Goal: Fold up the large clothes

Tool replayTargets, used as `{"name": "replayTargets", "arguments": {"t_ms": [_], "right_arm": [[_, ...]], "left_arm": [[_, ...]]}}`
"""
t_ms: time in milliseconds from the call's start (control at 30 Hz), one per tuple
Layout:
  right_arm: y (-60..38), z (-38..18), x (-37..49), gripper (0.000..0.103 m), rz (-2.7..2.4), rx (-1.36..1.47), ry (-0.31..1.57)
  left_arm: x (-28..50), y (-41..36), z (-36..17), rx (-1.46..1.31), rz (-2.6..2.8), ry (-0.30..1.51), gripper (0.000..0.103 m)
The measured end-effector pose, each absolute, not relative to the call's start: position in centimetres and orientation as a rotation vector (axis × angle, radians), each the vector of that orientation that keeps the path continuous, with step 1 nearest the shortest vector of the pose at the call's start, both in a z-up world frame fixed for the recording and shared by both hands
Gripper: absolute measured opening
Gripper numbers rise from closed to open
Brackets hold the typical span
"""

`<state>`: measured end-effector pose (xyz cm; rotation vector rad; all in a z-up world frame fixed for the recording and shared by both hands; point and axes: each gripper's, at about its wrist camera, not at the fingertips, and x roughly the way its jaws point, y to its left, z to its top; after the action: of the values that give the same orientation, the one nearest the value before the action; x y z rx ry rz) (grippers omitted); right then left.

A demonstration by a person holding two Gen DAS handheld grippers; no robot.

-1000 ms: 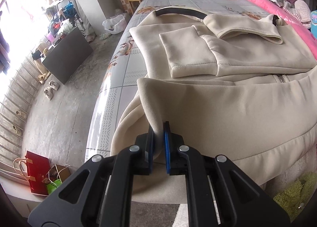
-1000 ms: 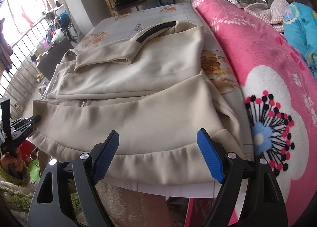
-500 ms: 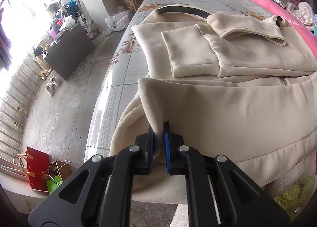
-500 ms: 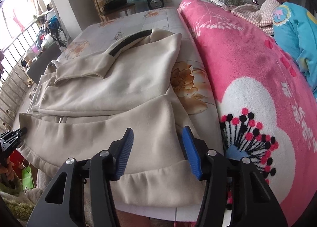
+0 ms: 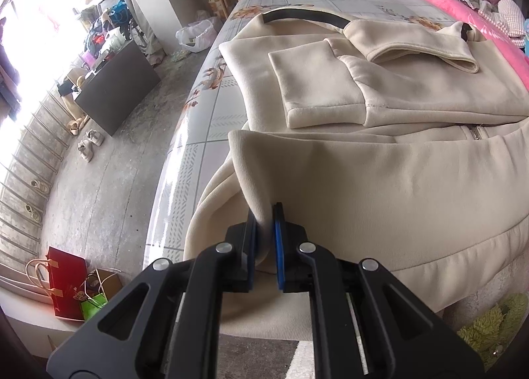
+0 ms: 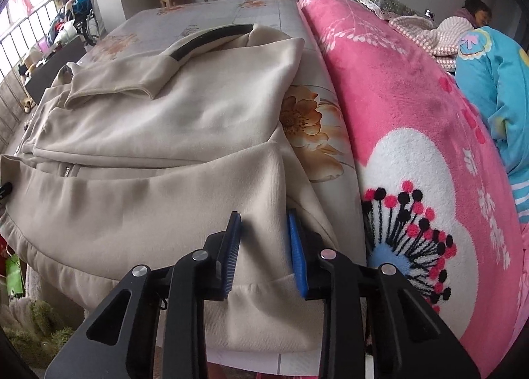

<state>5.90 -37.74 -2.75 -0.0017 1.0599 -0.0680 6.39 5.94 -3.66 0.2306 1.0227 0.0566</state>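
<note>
A large beige zip jacket (image 5: 380, 180) lies on the bed with its sleeves folded across the chest and its black-lined collar (image 5: 307, 15) at the far end. In the left wrist view my left gripper (image 5: 264, 210) is shut on the raised left hem corner of the jacket. In the right wrist view the jacket (image 6: 158, 207) fills the left half, and my right gripper (image 6: 263, 217) is closing around its right hem corner. The cloth there lies flat between the blue pads (image 6: 296, 246), not pinched up.
The bed has a floral sheet (image 6: 304, 121), with a thick pink blanket (image 6: 413, 134) along the right. A person (image 6: 476, 15) lies at the far right under blue bedding. Left of the bed are bare floor (image 5: 109, 160), a dark cabinet (image 5: 119, 91) and gift bags (image 5: 66, 286).
The right gripper's jaws have narrowed from wide to a small gap and moved right along the hem to the jacket's right corner. The left gripper has kept its grip and stayed still.
</note>
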Motion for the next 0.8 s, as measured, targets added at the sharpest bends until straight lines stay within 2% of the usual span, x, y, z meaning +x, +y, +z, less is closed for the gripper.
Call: {"name": "replayTargets", "arguments": {"t_ms": [800], "right_arm": [[-37.0,-3.0,6.7,0.028,-0.091,-0.051,1.100]], "left_arm": [[6.7,6.3,-3.6,0.200,0.039,1.039,0.009]]}}
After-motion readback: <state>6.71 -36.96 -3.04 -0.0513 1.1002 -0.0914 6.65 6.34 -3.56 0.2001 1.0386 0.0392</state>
